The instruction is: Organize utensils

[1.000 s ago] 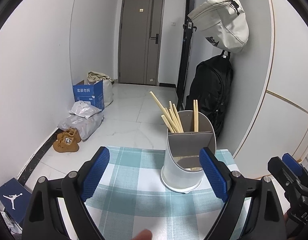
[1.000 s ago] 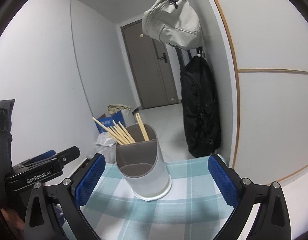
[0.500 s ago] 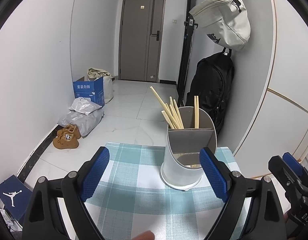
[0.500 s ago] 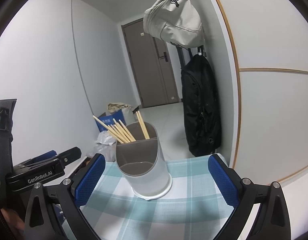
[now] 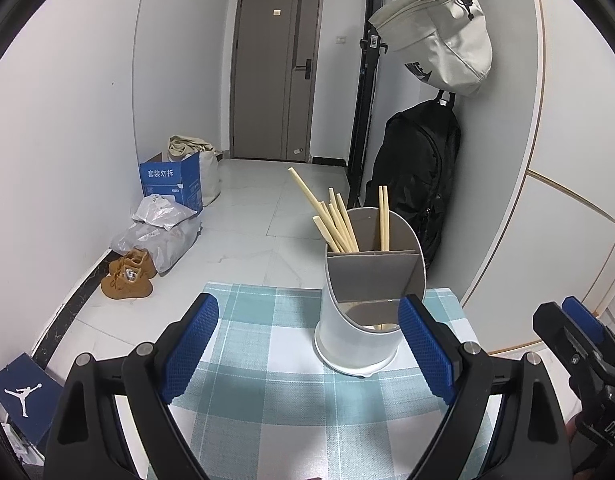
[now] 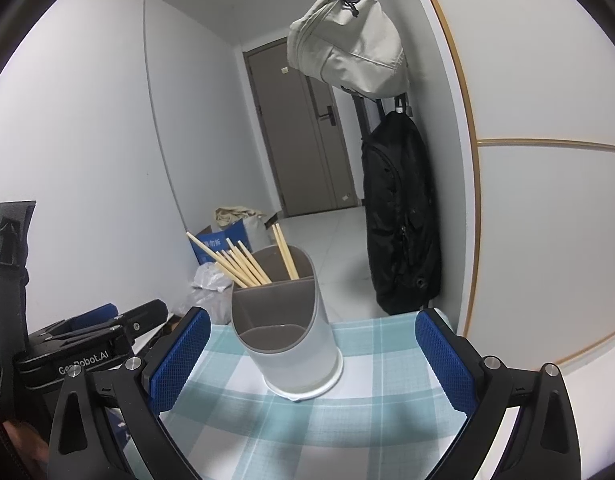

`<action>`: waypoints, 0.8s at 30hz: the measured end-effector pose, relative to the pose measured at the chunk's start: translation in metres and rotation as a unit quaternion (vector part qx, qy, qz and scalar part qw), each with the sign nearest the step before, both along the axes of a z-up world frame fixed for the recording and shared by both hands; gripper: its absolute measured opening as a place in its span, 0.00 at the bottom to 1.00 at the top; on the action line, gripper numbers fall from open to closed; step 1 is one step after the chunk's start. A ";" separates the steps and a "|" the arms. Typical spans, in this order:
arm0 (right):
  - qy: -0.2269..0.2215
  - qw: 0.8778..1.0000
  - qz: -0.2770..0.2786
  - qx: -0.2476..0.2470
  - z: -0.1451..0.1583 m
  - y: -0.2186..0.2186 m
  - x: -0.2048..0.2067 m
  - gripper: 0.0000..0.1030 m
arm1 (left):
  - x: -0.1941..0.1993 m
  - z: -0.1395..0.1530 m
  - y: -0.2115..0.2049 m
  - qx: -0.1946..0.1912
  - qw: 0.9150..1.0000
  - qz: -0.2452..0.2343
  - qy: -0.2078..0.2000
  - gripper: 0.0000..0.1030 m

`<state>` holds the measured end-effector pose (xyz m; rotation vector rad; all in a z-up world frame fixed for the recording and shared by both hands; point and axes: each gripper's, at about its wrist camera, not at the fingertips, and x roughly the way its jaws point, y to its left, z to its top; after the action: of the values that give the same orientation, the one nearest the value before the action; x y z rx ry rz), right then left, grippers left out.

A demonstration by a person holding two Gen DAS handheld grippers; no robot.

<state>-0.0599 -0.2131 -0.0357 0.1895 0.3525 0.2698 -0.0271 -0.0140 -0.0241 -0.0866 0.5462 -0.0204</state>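
Note:
A white utensil holder with a grey divided insert stands upright on the checked tablecloth. Several wooden chopsticks lean in its back left compartment, and two more stand in the back right one. The front compartment looks empty in the right wrist view. My left gripper is open and empty, just short of the holder. My right gripper is open too, with the holder beyond its blue pads and untouched.
The small table ends just behind the holder; tiled floor lies beyond. A black backpack and a beige bag hang on the right wall. A blue box, plastic bags and brown shoes sit at the left wall.
Both views have tilted up slightly, so the holder sits a little lower in them. The fingertip at the left view's bottom edge is gone. Both grippers stay open.

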 end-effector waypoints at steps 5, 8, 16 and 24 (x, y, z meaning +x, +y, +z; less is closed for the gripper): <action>0.000 1.000 -0.001 0.001 0.000 -0.001 0.000 1.00 | 0.000 0.001 0.000 -0.003 1.000 -0.001 -0.001 0.86; -0.001 1.000 0.000 0.001 0.001 -0.001 0.000 1.00 | -0.001 0.001 0.000 0.000 1.000 0.000 -0.003 0.86; -0.003 1.000 0.003 -0.003 -0.001 0.001 0.001 1.00 | 0.000 0.001 -0.001 -0.002 1.000 0.000 0.000 0.86; -0.003 1.000 0.004 -0.004 -0.001 0.002 0.001 1.00 | 0.000 0.001 0.000 -0.002 1.000 0.000 -0.001 0.86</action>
<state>-0.0593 -0.2106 -0.0362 0.1792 0.3487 0.2764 -0.0268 -0.0144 -0.0233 -0.0903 0.5439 -0.0223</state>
